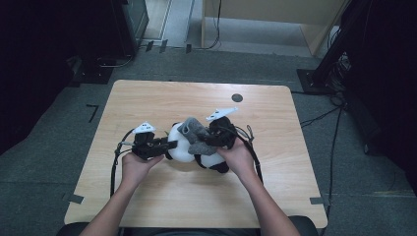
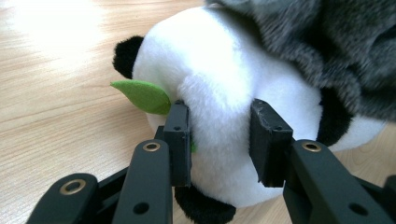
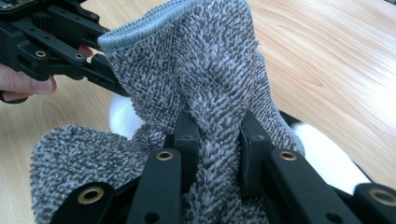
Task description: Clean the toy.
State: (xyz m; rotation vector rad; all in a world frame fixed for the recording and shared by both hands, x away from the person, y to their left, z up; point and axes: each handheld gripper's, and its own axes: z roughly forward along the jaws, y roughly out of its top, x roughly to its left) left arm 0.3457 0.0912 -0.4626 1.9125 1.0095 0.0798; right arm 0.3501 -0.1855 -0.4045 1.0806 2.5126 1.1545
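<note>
Gripping from both sides, the two grippers meet at a panda plush toy (image 1: 189, 147) lying near the middle of the wooden table (image 1: 147, 98) in the high view. On the panda's left side the left gripper (image 1: 167, 145) points in at its white body, held by the person's left hand (image 1: 136, 164). On the panda's right side the right gripper (image 1: 206, 139) reaches into a grey sock (image 1: 195, 133) draped over the top of the panda, with the right hand (image 1: 238, 156) behind it. A small dark round mark (image 1: 237, 97) sits on the table beyond the panda, well apart from it.

In the left gripper view, the left gripper (image 2: 219, 140) has its jaws closed most of the way, pinching a fold of the panda's white plush between the pads. A green felt leaf (image 2: 142, 95) sticks out from the panda just beside the left pad, and the grey sock lies over the panda's upper right.

In the right gripper view, the right gripper (image 3: 217, 140) has its jaws narrowed onto a ridge of the grey sock, which rises above the panda with its ribbed cuff (image 3: 140, 25) uppermost. White plush shows below the sock on either side. The left gripper shows at the upper left, just beside the cuff.
</note>
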